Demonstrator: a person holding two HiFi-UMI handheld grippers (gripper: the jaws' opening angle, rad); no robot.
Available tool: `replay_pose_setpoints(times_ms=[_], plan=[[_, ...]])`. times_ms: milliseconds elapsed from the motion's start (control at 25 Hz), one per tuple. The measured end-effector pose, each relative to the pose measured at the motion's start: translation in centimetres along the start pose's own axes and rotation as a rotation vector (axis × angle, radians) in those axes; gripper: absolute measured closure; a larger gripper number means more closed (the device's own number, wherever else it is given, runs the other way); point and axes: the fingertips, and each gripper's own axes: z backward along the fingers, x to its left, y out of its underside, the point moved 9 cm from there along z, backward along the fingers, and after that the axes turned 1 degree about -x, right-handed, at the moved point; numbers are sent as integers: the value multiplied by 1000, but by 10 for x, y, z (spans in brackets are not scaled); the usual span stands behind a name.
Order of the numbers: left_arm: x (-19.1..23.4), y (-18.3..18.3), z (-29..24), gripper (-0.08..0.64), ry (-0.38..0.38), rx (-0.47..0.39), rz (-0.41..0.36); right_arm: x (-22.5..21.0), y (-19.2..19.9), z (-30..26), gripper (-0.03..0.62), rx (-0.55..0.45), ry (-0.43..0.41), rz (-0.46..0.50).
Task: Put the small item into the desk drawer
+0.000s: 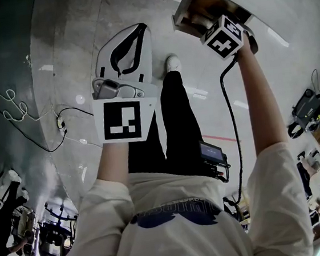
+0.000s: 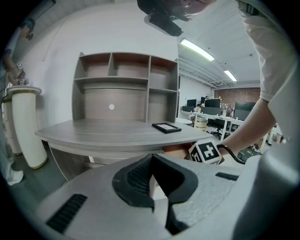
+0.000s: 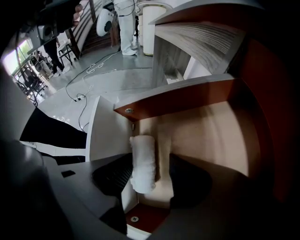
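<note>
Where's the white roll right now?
In the right gripper view, the white roll is inside the open drawer, close to the wall at the picture's left. It sits between the open jaws of the right gripper.

"What's on the desk [image 2: 108, 131]?"

"Only a flat black frame [image 2: 166, 127], toward the right of the top (a shelf unit [image 2: 126, 84] stands along the far edge)."

"And the drawer [image 3: 206, 126]?"

"Open under the right side, brown inside, with a white roll [image 3: 143, 159] in it close to one side wall."

"The floor [image 1: 70, 48]?"

"Grey, with white cables [image 1: 8, 107] lying at the left."
</note>
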Motion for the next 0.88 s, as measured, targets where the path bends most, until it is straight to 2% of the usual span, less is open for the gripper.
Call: replay_pose_setpoints(times_ms=[320,560,880], plan=[[0,2,1,551,0,2,0,-2,6,2,337,-2,-44,-56],[-1,5,0,551,-2,9,-4,-6,1,7,336,-79,-47,-97],[-3,0,1,552,2,3,-14,-8,1,17,337,-116,-40,-125]])
